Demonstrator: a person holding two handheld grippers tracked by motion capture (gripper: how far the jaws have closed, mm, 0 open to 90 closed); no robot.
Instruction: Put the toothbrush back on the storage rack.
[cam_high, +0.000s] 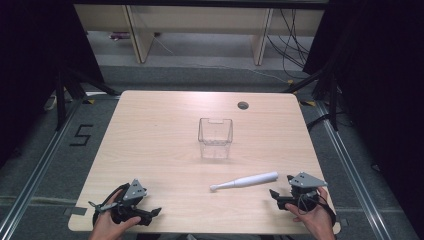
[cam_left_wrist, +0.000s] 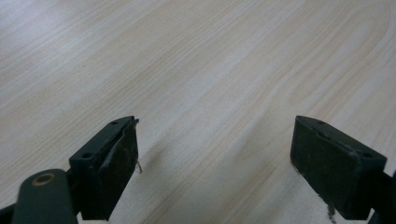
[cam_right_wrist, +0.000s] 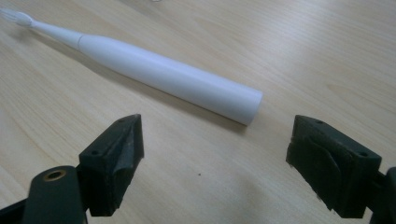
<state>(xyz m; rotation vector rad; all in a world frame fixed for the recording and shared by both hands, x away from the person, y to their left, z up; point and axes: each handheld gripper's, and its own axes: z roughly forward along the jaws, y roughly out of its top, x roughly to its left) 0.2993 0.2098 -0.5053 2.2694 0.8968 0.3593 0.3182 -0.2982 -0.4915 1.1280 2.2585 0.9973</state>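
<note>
The right hand-held gripper (cam_high: 278, 196), jaws apart, sits just beside the toothbrush (cam_high: 245, 181) ready to grasp it, while the left hand-held gripper (cam_high: 152, 214) rests apart on the desk (cam_high: 160, 140)

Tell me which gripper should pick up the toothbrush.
Right. The right gripper sits open just beside the toothbrush handle end; the left gripper is across the table, facing bare wood.

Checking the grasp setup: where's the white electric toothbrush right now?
In the high view the white electric toothbrush lies flat on the table, near side, right of centre, between the clear container and the right claw, its thick end towards that open claw, untouched.
</note>
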